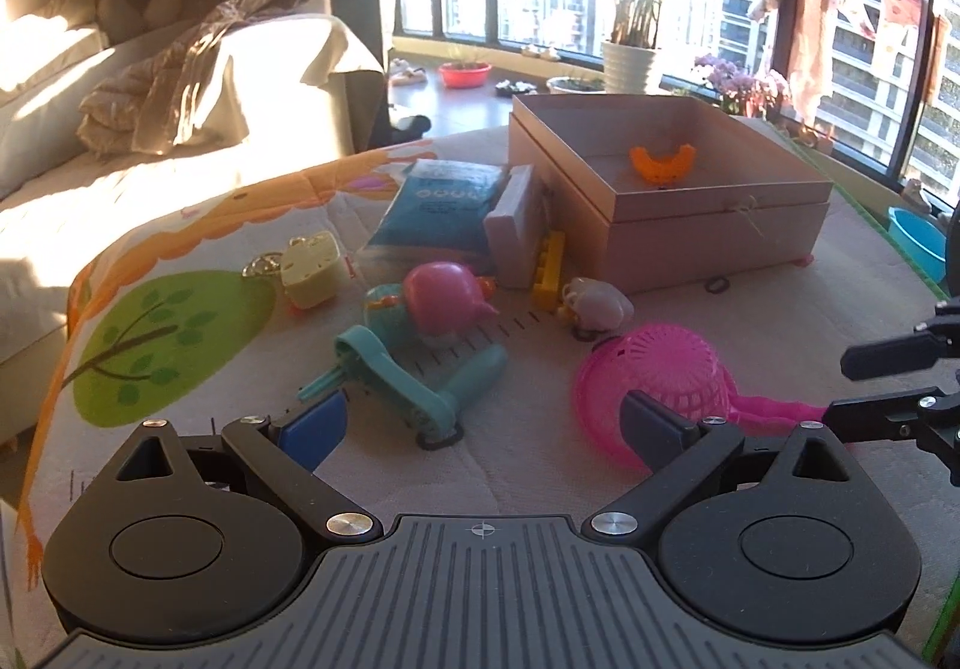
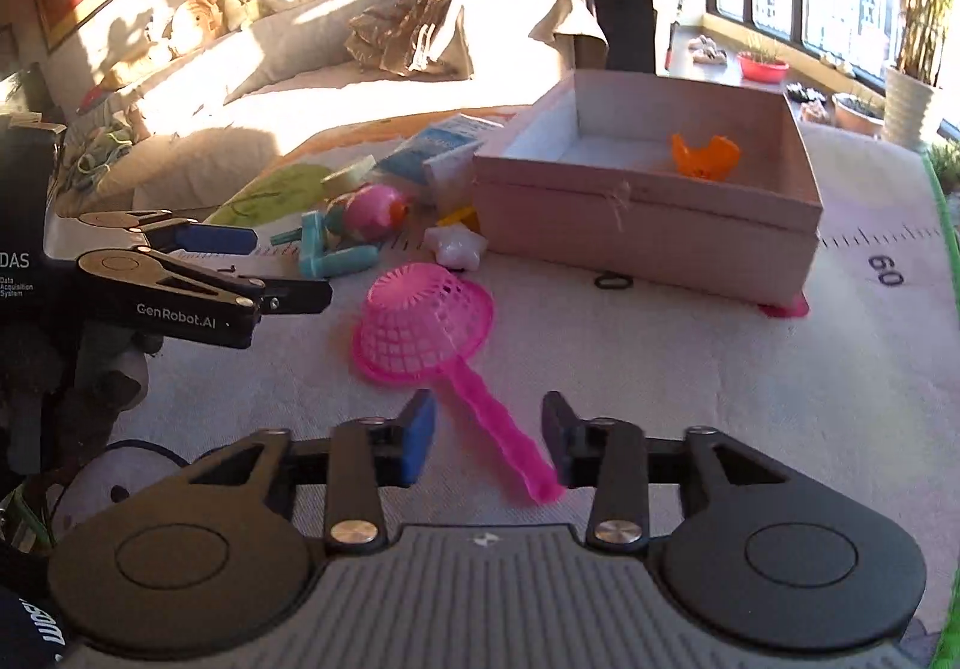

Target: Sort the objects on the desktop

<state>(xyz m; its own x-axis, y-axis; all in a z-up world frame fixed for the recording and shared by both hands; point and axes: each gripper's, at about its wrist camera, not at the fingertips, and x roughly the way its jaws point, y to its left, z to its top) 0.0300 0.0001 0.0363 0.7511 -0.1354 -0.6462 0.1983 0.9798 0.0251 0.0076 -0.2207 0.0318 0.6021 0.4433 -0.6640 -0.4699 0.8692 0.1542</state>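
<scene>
An open pink cardboard box stands on the mat with an orange toy piece inside. A pink toy strainer lies upside down in front of it, its handle running between the fingers of my right gripper, which is open around it. My left gripper is open and empty, just in front of a teal toy and a pink round toy. A white star-shaped toy lies by the box.
A blue packet, a white block, a yellow brick and a yellow keychain box lie left of the box. A black hair tie lies before the box. A sofa stands beyond the table's left edge.
</scene>
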